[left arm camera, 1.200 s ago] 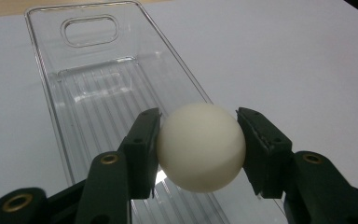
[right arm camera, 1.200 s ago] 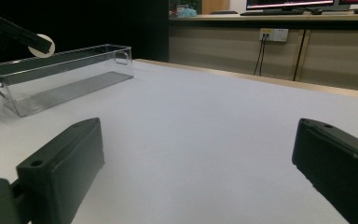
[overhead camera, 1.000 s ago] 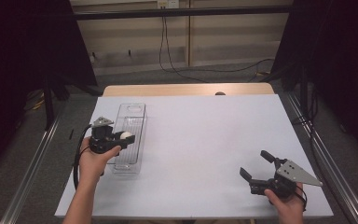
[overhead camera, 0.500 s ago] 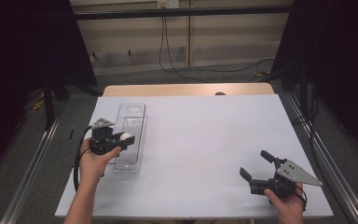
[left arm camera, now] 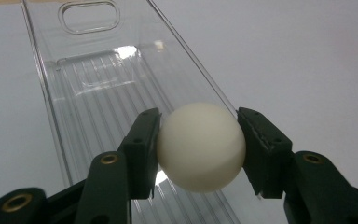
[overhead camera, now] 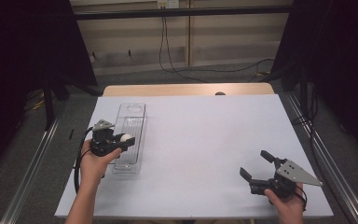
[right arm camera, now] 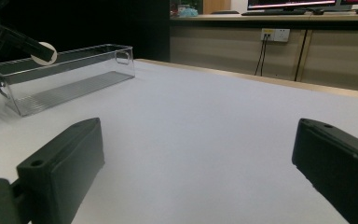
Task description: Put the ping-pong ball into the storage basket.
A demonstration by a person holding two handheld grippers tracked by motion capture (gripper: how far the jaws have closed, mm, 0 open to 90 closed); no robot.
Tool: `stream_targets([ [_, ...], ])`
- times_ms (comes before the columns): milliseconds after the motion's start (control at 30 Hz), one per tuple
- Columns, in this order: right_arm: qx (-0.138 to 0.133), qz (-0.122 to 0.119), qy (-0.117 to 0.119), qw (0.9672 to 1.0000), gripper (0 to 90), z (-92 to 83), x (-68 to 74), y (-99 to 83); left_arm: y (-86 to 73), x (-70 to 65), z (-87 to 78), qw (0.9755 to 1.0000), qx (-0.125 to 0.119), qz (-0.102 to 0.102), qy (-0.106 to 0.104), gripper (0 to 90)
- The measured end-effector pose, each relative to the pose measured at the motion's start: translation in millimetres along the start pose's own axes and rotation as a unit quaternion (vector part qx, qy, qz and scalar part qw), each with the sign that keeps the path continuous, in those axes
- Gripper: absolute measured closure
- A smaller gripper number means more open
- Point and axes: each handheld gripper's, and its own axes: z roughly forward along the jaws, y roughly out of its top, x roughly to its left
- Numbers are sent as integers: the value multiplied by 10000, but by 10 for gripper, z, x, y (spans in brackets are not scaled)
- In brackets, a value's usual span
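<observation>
1. One white ball sits between the two black jaws of the left gripper, which are closed onto its sides. The ball hangs over the clear plastic bin, above the ribbed floor and not yet on it.
2. Compared with one second ago, the left gripper and its ball have hardly moved; at most they are slightly further over the bin. I judge that the carrying is done and the next step is to let the ball go.
3. From the right gripper view, the ball is level with the rim of the bin, at its near end.
4. The right gripper has kept its place near the right front corner, well apart from the bin. Its jaws stand wide open and hold nothing.
5. The table has a plain white top, and a strip of wood shows along its far edge.
6. Behind the table there is a pale wall with a hanging cable and a socket. Dark curtains stand at both sides.
</observation>
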Motion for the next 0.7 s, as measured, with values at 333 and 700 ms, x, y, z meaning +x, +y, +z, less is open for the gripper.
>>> stream_targets([
  [333, 11, -38, 28, 10000, 18, 1, -1, -1, -37, 9, 16, 10000, -32, -25, 28, 508],
  [700, 8, -56, 31, 10000, 18, 5, -2, -1, -46, 20, 1, 9999, -21, 115, 115, 413],
])
